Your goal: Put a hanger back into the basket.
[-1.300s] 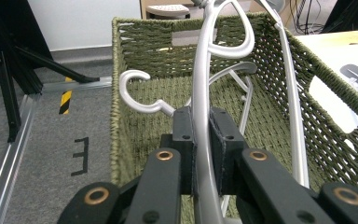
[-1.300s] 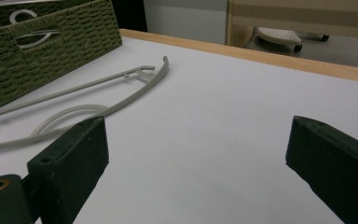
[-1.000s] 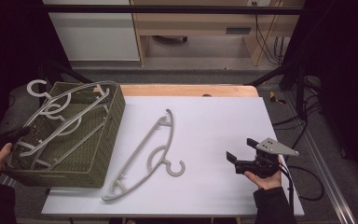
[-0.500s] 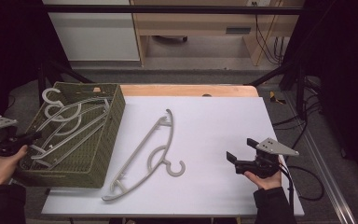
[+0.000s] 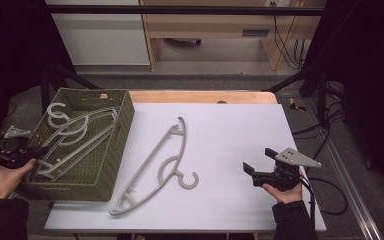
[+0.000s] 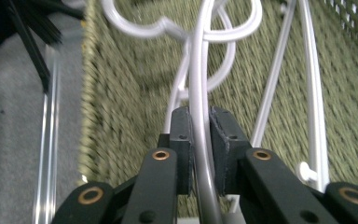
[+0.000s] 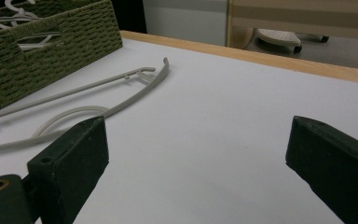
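A white surface (image 5: 230,130) with a wooden far edge stands in a dim room, cabinets and cables behind it. At its left, a green woven basket (image 5: 107,165) holds a few pale plastic hangers. The left gripper (image 6: 199,135) reaches in at the basket's near left side, its fingers (image 6: 182,140) pressed together on the thin bar of one hanger in the basket (image 6: 200,84), which runs up between them; the bar sits deep between the pads, not at the tips. That hanger's hook and arms cross the others, so the likely step, lifting it out, is best done slowly and straight up, watching that the neighbours do not ride along or snag on the basket's rim. In the middle, another hanger (image 5: 152,167) lies flat on the surface, just beside the basket. At the right, the right gripper (image 7: 196,154) hovers low over bare surface, fingers (image 7: 72,158) spread wide and holding nothing, well apart from that hanger.
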Motion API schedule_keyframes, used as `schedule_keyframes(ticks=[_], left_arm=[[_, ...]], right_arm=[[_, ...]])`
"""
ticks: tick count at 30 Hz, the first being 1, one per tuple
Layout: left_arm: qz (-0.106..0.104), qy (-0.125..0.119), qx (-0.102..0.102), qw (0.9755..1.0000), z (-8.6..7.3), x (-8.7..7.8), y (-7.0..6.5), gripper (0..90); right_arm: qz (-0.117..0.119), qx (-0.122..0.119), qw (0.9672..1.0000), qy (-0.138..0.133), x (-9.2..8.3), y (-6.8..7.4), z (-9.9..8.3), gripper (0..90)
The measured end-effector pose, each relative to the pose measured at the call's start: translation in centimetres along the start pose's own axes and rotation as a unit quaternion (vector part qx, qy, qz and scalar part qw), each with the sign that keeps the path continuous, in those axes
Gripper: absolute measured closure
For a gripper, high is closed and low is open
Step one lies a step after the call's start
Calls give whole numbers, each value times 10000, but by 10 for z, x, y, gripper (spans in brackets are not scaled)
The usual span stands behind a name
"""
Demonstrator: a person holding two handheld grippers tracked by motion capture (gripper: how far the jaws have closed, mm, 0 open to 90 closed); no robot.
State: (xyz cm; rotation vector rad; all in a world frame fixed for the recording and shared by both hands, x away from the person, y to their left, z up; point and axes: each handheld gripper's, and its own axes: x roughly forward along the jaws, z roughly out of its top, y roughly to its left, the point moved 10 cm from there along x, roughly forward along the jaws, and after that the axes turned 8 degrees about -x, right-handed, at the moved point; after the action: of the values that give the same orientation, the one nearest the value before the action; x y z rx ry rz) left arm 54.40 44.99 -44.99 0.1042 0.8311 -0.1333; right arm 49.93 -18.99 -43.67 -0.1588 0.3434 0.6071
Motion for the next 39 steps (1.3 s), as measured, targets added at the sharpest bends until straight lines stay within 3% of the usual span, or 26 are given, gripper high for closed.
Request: schedule_keyframes(ticks=[4, 10, 12, 13, 15, 25, 28, 32, 36, 39], left_arm=[[-51, 152, 22, 9999, -2, 1, -2, 717], [-40, 106, -47, 9999, -2, -1, -2, 657], [68, 171, -79, 9998, -3, -1, 0, 715], [160, 186, -77, 9997, -3, -1, 3, 795], [130, 215, -133, 9996, -4, 0, 3, 805], [422, 371, -81, 9984, -5, 3, 4, 803], [237, 52, -202, 9995, 3, -4, -1, 701], [4, -353, -236, 9991, 14, -16, -15, 584], [-262, -716, -235, 9968, 26, -26, -33, 507], [-479, -1010, -225, 9935, 34, -33, -51, 459]], right_arm=[[10, 4, 10000, -7, 0, 0, 0, 59], [5, -21, 10000, -23, -1, 0, 1, 59], [2, -13, 10000, -17, -1, 0, 0, 59], [6, -4, 10000, -8, -1, 0, 0, 59], [11, -12, 10000, -6, -1, 0, 0, 59], [5, -21, 10000, -30, -1, 0, 1, 59], [12, -3, 10000, -17, -1, 1, 1, 58], [10, -2, 10000, -10, -1, 1, 1, 58], [27, 0, 10000, -36, -2, 1, 2, 58], [5, 46, 10000, -51, -2, 1, 3, 58]])
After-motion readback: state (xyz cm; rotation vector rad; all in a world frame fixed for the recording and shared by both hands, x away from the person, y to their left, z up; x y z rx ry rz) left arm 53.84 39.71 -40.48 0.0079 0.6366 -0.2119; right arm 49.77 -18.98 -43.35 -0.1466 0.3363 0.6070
